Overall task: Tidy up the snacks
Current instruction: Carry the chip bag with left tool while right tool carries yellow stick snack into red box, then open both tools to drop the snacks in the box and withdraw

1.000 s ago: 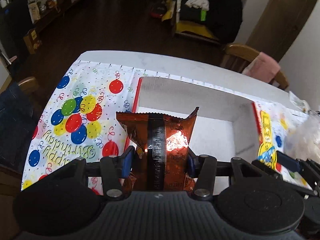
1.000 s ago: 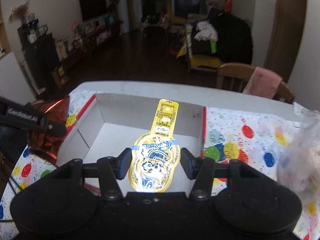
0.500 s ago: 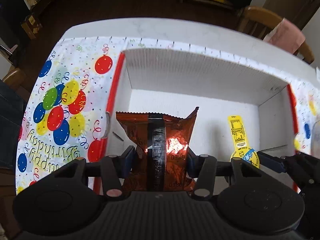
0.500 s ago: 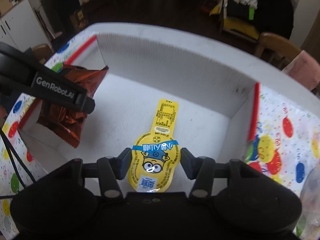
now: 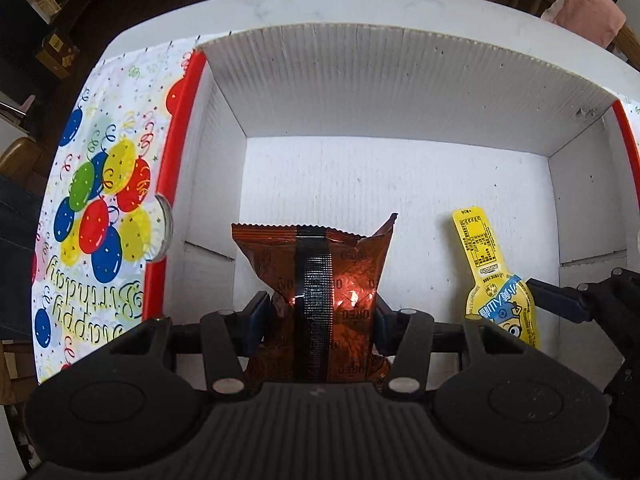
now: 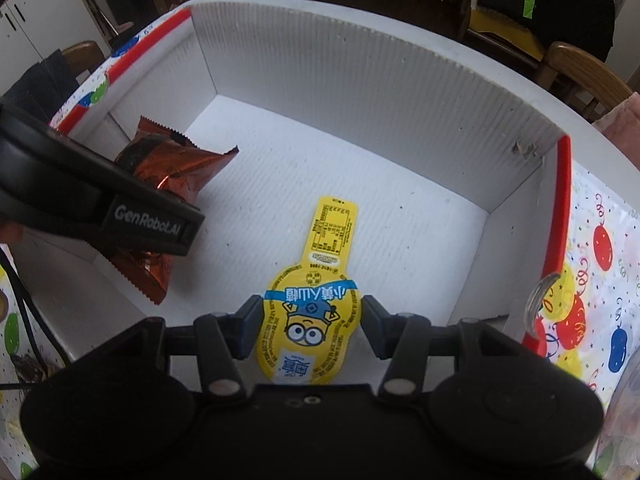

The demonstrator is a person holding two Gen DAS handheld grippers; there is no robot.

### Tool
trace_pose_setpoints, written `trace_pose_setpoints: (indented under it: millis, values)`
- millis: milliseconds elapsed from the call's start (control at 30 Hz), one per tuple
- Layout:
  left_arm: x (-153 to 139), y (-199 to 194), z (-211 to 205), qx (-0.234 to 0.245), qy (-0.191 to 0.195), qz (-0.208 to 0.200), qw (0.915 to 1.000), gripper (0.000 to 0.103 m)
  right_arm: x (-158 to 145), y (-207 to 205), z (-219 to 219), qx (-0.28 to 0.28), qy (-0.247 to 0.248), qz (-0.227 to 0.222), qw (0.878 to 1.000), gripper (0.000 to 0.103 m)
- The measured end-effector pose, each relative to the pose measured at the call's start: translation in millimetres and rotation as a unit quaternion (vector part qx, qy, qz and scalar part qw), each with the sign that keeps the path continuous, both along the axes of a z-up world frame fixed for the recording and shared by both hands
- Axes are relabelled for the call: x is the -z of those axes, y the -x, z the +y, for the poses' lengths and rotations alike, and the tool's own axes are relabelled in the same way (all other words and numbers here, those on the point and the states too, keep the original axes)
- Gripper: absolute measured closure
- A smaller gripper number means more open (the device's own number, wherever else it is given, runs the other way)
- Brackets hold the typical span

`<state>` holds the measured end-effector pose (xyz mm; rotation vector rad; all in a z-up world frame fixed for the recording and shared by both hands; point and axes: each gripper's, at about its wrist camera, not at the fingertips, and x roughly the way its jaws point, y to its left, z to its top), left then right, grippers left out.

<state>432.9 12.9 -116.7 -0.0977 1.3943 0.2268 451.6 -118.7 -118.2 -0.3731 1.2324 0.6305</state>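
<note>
My left gripper (image 5: 318, 314) is shut on a shiny orange-brown Oreo snack bag (image 5: 320, 276) and holds it low inside a white cardboard box (image 5: 380, 92). My right gripper (image 6: 310, 320) is shut on a yellow Minions jelly pouch (image 6: 312, 320), also low inside the box (image 6: 360, 92). The pouch (image 5: 496, 280) shows at the right in the left wrist view. The bag (image 6: 172, 176) and the left gripper body show at the left in the right wrist view.
The box has red-edged side walls (image 5: 176, 152) and stands on a balloon-print birthday tablecloth (image 5: 92, 216). A clear plastic bag (image 6: 624, 400) lies at the far right. Wooden chairs (image 6: 580, 68) stand beyond the table.
Both grippers have moved forward and down into the box with their snacks. The box floor now fills both views.
</note>
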Motion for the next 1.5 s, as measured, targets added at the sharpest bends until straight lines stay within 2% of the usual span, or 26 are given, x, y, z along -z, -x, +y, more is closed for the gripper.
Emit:
trace_pose_setpoints:
  millis: [267, 333, 400, 700, 933, 1133, 1500]
  values:
    - [-4, 2, -2, 0.004, -0.006, -0.006, 1.0, 0.052, 0, 4, -2, 0.001, 0.005, 0.005, 1.0, 0.051]
    - [-8, 4, -1, 0.004, -0.003, -0.014, 0.9999, 0.052, -2, -2, -1, 0.003, 0.003, 0.003, 1.0, 0.049]
    - [-12, 8, 0, 0.003, -0.001, -0.024, 0.9997, 0.052, -5, 1, -6, 0.009, -0.003, -0.001, 1.0, 0.041]
    - [-44, 39, 13, -0.01, 0.026, -0.084, 0.9961, 0.052, -48, 13, -29, 0.039, -0.059, -0.034, 0.997, 0.039]
    - [-70, 68, 10, 0.005, 0.036, -0.121, 0.992, 0.052, -79, 22, -37, 0.062, -0.087, -0.058, 0.993, 0.036]
    - [-92, 101, 6, 0.019, 0.047, -0.156, 0.9865, 0.052, -102, 49, -48, 0.076, -0.114, -0.076, 0.988, 0.033]
    - [-125, 176, -10, 0.063, 0.026, -0.217, 0.9737, 0.051, -141, 111, -67, 0.099, -0.167, -0.109, 0.975, 0.025]
